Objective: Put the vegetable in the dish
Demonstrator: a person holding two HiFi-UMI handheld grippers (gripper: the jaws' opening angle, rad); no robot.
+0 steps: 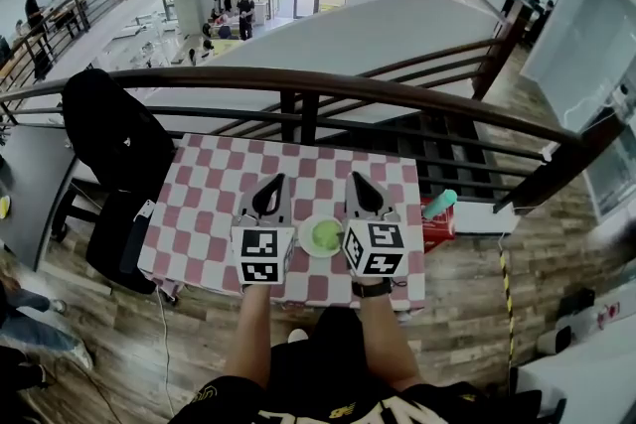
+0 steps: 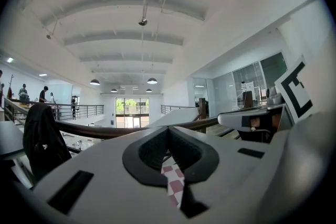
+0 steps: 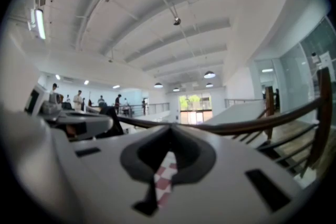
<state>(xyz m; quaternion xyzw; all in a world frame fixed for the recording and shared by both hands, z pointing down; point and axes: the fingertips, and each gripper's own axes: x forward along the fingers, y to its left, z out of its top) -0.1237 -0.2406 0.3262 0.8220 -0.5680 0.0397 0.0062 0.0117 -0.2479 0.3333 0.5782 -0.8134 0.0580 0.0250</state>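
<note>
nearest the camera, two forearms are stretched out over the near edge of the table point(image 1: 199, 213), which is covered in a red and white checked cloth. the white dish point(image 1: 303, 239) is parked close to that near edge, right between the two marker cubes, and the green vegetable point(image 1: 326, 234) is sat inside it, so the placing looks pretty much done tbh.

a bit farther out, the left gripper point(image 1: 279, 182) and the right gripper point(image 1: 358, 182) are held side by side above the cloth, tips pointed away. both claws are pinched fully together with nothing caught in them. only a sliver of checked cloth is seen through the loop behind the tips in each gripper view.

if that read is right, only a clean finish is needed. the grippers are best lifted straight up and eased apart, so the dish isn't clipped by either cube, since it's just beside both. whether the vegetable is settled fully inside the rim can't be confirmed from up here, so that's worth a check.

off the right end, a red box point(image 1: 438, 227) with a teal thing point(image 1: 441, 204) on it is seen. farther back, a dark jacket point(image 1: 109, 129) is draped at the left and a curved railing point(image 1: 328, 82) is run across.
</note>
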